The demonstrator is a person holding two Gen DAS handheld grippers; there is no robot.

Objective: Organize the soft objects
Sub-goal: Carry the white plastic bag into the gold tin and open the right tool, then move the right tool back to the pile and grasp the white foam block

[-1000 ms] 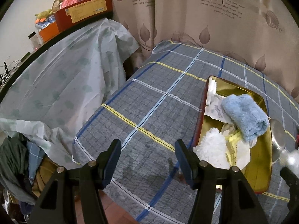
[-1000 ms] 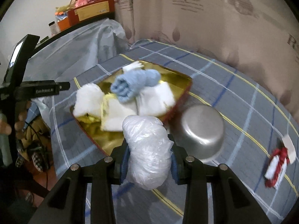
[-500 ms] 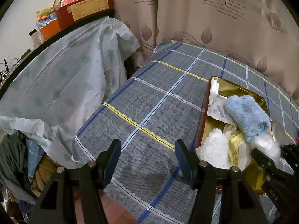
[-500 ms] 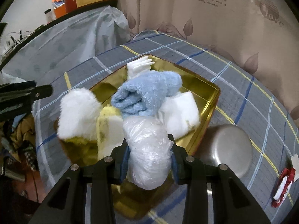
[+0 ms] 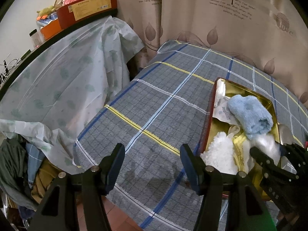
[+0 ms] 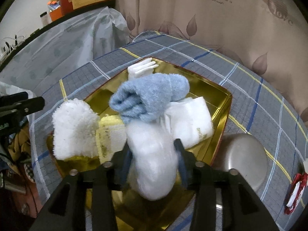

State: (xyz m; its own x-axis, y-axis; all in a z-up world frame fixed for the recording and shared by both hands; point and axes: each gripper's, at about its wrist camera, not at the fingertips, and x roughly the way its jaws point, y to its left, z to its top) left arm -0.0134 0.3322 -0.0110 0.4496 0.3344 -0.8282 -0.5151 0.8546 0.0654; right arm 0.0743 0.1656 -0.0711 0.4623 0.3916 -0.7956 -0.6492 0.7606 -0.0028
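A gold tray (image 6: 221, 96) (image 5: 250, 92) on the plaid table holds a rolled blue towel (image 6: 150, 98) (image 5: 250, 113), a white fluffy cloth (image 6: 73, 129) (image 5: 219, 157), a yellow-edged cloth (image 6: 109, 132), a folded white cloth (image 6: 192, 123) and white gloves (image 6: 142, 68). My right gripper (image 6: 153, 154) is shut on a white plastic-wrapped bundle (image 6: 154, 157) (image 5: 267, 146) and holds it over the tray's near part, against the blue towel. My left gripper (image 5: 152, 165) is open and empty above the tablecloth, left of the tray.
An upturned steel bowl (image 6: 242, 159) sits right of the tray. A red and white item (image 6: 296, 190) lies at the far right. A plastic-covered counter (image 5: 57, 80) with boxes (image 5: 86, 9) stands left. A curtain (image 5: 231, 19) hangs behind. Clothes (image 5: 15, 171) lie on the floor.
My right gripper has carried the white bundle forward over the tray until it meets the blue towel. My left gripper has stayed nearly still.
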